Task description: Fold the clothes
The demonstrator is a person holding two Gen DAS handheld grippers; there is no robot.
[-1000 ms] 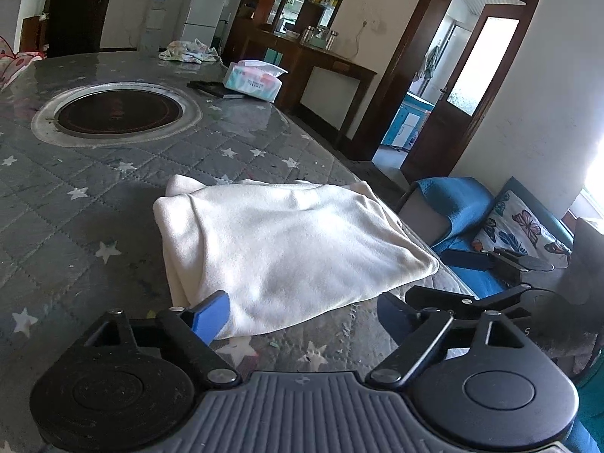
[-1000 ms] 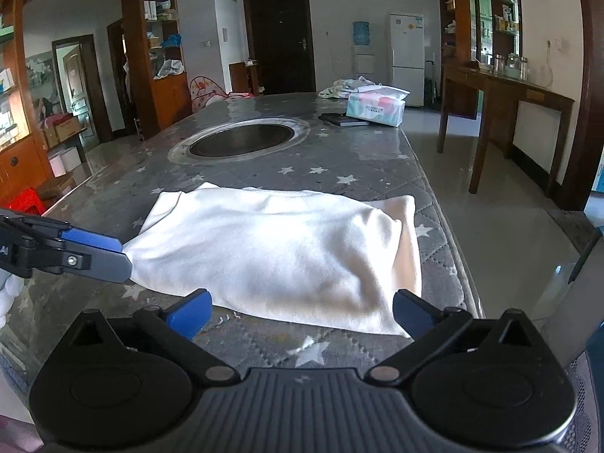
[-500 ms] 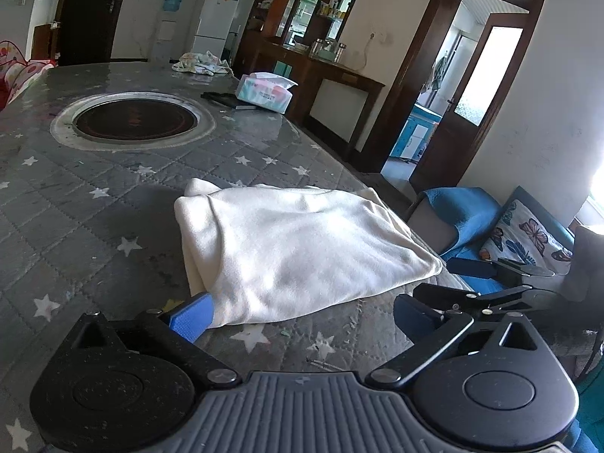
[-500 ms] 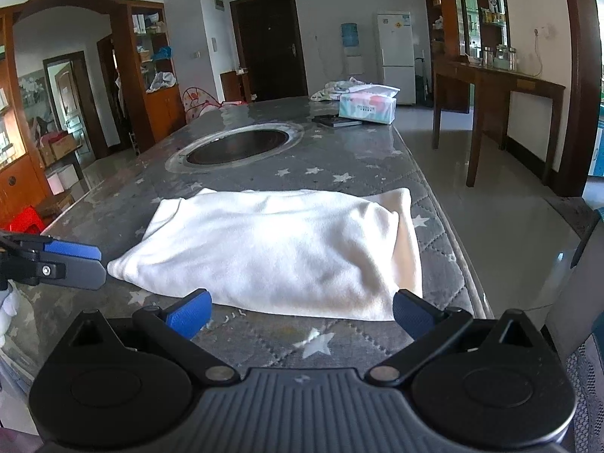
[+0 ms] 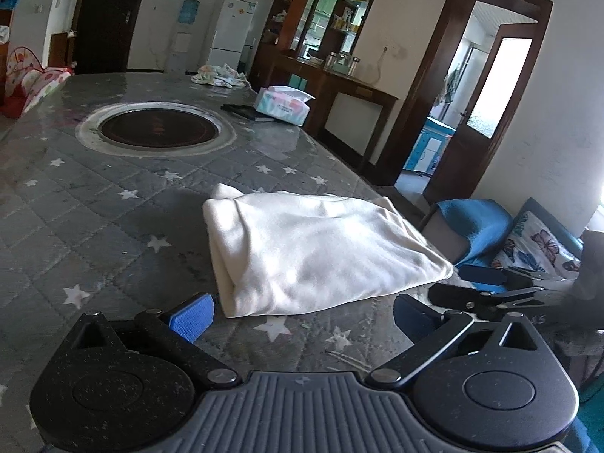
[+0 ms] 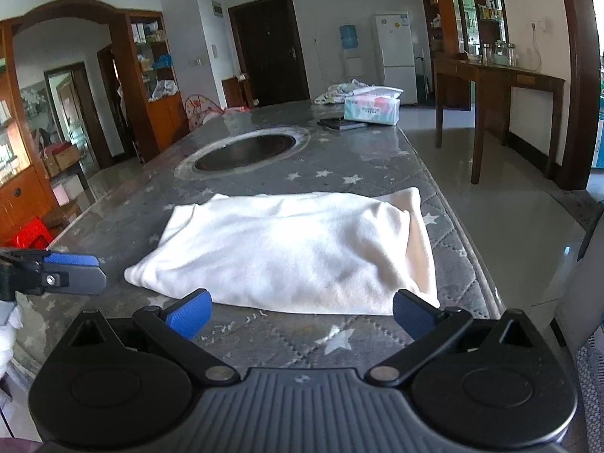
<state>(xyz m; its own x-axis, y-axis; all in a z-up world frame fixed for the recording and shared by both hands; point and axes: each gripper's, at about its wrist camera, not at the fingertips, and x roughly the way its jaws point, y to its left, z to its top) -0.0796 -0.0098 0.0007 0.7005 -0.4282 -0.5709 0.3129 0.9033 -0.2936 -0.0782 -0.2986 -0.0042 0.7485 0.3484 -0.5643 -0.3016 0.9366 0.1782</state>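
A cream-white garment [image 5: 317,253] lies folded into a rectangle on the grey star-quilted table; it also shows in the right wrist view [image 6: 302,253]. My left gripper [image 5: 302,317] is open and empty, just short of the garment's near edge. My right gripper [image 6: 302,315] is open and empty, just short of the garment's near long edge. The left gripper's fingers [image 6: 71,273] show at the left of the right wrist view, apart from the cloth. The right gripper's fingers [image 5: 483,290] show at the right of the left wrist view.
A round dark hotplate [image 5: 156,128] is set into the table [image 5: 75,207] beyond the garment. A tissue box [image 5: 283,104], a dark flat object [image 5: 241,111] and a bundle of cloth [image 5: 219,75] sit at the far end. A blue chair [image 5: 475,226] stands beside the table's right edge.
Both grippers have drawn back a little from the garment and stayed open. The folded garment has not moved.
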